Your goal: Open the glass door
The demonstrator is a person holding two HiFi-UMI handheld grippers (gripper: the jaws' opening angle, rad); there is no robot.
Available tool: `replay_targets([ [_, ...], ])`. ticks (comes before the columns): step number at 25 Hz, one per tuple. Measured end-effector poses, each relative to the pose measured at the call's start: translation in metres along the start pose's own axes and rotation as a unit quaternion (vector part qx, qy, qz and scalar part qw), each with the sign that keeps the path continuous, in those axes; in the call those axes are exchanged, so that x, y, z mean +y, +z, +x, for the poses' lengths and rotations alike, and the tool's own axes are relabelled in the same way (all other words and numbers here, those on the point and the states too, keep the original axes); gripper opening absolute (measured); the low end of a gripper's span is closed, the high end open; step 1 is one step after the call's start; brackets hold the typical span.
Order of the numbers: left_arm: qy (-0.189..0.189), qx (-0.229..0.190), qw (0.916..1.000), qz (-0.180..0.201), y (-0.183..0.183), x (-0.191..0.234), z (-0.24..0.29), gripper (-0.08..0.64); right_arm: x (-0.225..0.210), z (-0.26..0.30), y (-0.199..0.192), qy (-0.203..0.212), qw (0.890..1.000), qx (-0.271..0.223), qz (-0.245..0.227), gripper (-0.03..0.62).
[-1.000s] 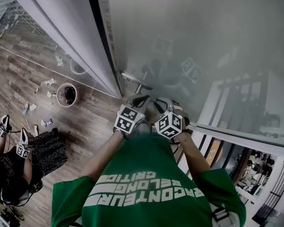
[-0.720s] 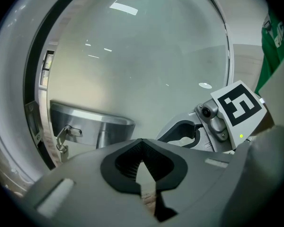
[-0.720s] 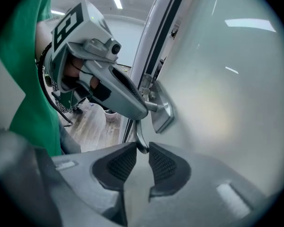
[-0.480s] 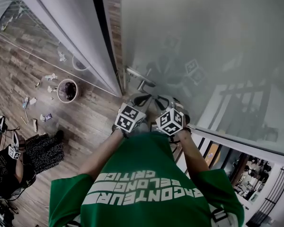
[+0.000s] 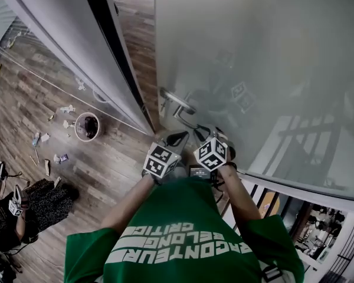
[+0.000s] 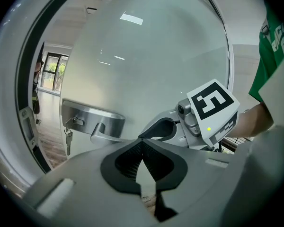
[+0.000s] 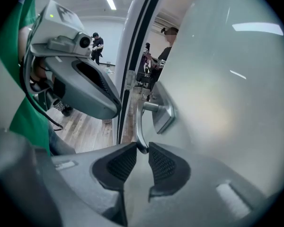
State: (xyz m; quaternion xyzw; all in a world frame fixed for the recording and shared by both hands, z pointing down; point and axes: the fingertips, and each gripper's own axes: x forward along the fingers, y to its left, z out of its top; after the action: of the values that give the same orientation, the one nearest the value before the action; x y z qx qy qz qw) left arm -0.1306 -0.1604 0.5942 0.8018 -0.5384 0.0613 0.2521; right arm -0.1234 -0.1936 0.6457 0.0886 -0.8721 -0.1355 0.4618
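Observation:
The frosted glass door (image 5: 253, 69) stands ajar from its dark frame (image 5: 109, 58), with wood floor showing through the gap. Its metal lever handle (image 5: 178, 102) sits on a plate with a key (image 6: 67, 137) hanging in the lock. My right gripper (image 5: 202, 133) is shut on the free end of the handle (image 7: 143, 122), which sits between the jaw tips of the right gripper (image 7: 142, 150). My left gripper (image 5: 177, 139) hovers just left of it, near the handle (image 6: 102, 126) but apart from it. The left gripper (image 6: 142, 145) is shut and holds nothing.
A round waste bin (image 5: 87, 126) and scattered litter lie on the wood floor left of the frame. A seated person (image 5: 12, 211) with other grippers is at lower left. A railing (image 5: 271, 199) runs at lower right. People (image 7: 97, 44) stand beyond the doorway.
The gap between door and frame has widened as the door swung away. Both grippers have followed the handle forward; the right one stays on the lever.

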Motion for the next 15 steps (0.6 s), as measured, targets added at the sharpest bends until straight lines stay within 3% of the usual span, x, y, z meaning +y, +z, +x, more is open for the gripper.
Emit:
replay_targets([
  [15, 0.027, -0.011, 0.9995, -0.011, 0.010, 0.014, 0.032, 0.017, -0.056, 0.035, -0.005, -0.015, 0.999, 0.012, 0.048, 0.069],
])
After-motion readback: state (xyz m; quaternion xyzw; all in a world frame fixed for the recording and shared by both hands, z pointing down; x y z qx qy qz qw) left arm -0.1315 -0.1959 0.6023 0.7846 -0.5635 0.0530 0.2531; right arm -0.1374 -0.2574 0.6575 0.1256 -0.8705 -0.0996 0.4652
